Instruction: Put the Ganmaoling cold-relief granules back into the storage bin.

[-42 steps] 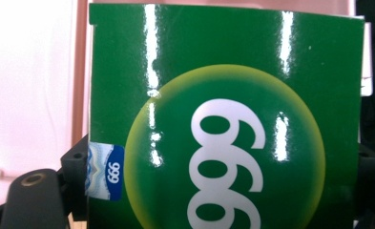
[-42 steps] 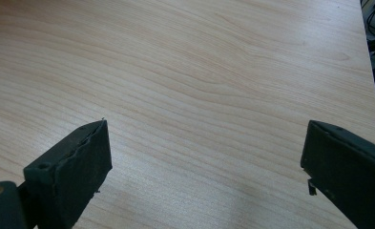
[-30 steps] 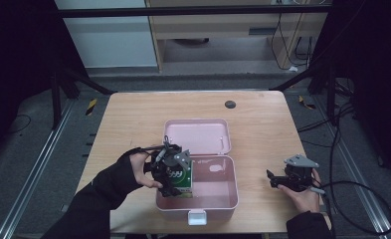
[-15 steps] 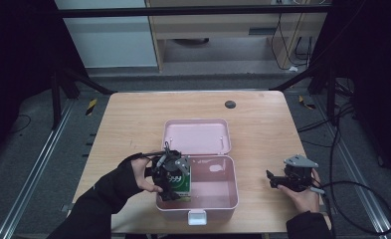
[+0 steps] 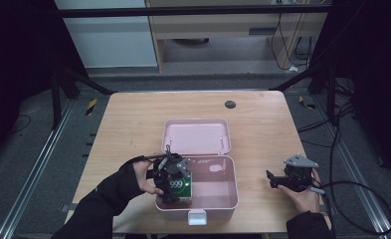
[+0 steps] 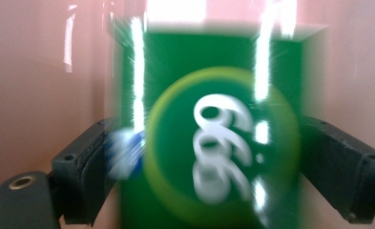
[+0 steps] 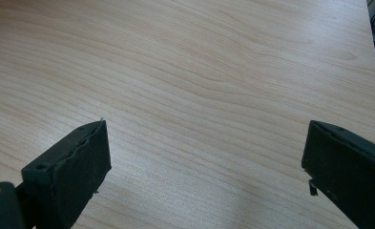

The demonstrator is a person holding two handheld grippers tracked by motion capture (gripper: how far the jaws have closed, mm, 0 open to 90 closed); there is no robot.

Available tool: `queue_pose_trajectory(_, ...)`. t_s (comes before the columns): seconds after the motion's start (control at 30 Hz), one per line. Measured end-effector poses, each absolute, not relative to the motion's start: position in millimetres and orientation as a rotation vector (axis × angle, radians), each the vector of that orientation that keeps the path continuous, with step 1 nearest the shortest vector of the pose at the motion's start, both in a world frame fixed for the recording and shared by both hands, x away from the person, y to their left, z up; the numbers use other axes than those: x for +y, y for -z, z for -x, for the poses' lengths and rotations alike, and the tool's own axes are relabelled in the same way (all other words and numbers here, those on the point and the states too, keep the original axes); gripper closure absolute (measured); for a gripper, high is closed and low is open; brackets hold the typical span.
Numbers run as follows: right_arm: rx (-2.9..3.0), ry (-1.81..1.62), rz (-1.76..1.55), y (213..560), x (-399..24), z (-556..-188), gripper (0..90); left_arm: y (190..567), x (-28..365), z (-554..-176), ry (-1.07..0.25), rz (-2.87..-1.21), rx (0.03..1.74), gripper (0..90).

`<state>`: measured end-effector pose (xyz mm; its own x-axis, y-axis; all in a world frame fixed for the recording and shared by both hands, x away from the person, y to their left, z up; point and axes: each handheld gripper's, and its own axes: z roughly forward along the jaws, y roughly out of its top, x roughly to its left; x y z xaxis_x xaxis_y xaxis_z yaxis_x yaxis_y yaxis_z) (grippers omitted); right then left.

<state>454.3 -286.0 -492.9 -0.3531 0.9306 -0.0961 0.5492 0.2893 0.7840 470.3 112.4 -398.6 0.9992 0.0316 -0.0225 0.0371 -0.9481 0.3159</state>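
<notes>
**Green box held in the pink case**

Wooden table (image 5: 133, 124) carries an open pink case (image 5: 223, 191). At its nine o'clock side, the left gripper (image 5: 170, 179) apparently clamps a green box (image 6: 209, 138), blurred. Right gripper (image 5: 282, 180) rests wide apart, empty.

wooden table (image 5: 133, 119), grey floor (image 5: 29, 149), dim room

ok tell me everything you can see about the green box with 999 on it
The green box looks like a small glossy carton, with white "999" inside a yellow-green ring on its face. It stands at the left end of the open pink case, roughly upright, its top above the rim. The left hand-held gripper is shut on it, a black jaw against each side. The close view is blurred, so finer print is unreadable.
</notes>
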Motion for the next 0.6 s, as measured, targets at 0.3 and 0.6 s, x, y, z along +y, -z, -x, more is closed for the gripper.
queue_pose_trajectory(0.3,2.007,-0.895,-1.317,492.8,-285.6,-454.3,2.9,367.5,124.4,-462.9,-0.037,-2.648,0.126,11.3)
queue_pose_trajectory(0.6,1.998,-0.896,-1.318,492.0,-287.0,-453.8,3.2,340.9,134.5,-434.4,-0.023,-1.903,0.699,19.5)
